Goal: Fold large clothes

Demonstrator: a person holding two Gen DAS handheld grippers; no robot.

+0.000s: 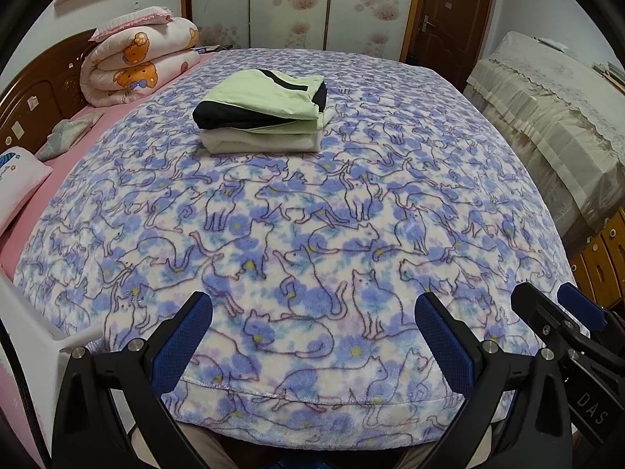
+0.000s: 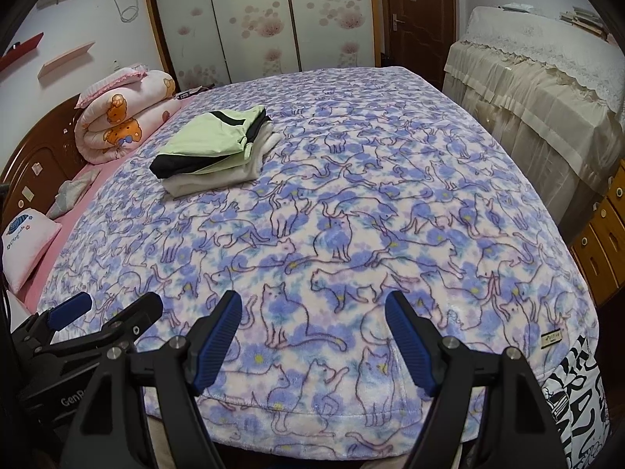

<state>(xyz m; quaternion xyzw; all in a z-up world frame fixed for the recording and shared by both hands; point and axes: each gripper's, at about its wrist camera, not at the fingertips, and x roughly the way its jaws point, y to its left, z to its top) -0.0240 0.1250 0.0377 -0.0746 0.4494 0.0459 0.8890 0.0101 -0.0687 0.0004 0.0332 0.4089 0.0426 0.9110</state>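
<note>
A folded pale green and black garment [image 1: 265,99] lies on top of a folded white garment [image 1: 258,141] in a neat stack on the far half of the bed; the stack also shows in the right wrist view [image 2: 213,144]. My left gripper [image 1: 314,306] is open and empty, hovering over the bed's near edge, far from the stack. My right gripper [image 2: 314,305] is open and empty too, beside the left one over the near edge. The right gripper also shows at the right of the left wrist view [image 1: 547,299], and the left gripper at the left of the right wrist view [image 2: 113,305].
A blue and white cat-print blanket [image 1: 332,215] covers the bed. A rolled bear-print quilt [image 1: 136,62] and pillows [image 2: 27,246] lie along the wooden headboard [image 1: 35,90] at left. A cloth-covered cabinet [image 2: 539,90] and wooden drawers [image 2: 601,234] stand at right. A door [image 1: 449,11] is at the back.
</note>
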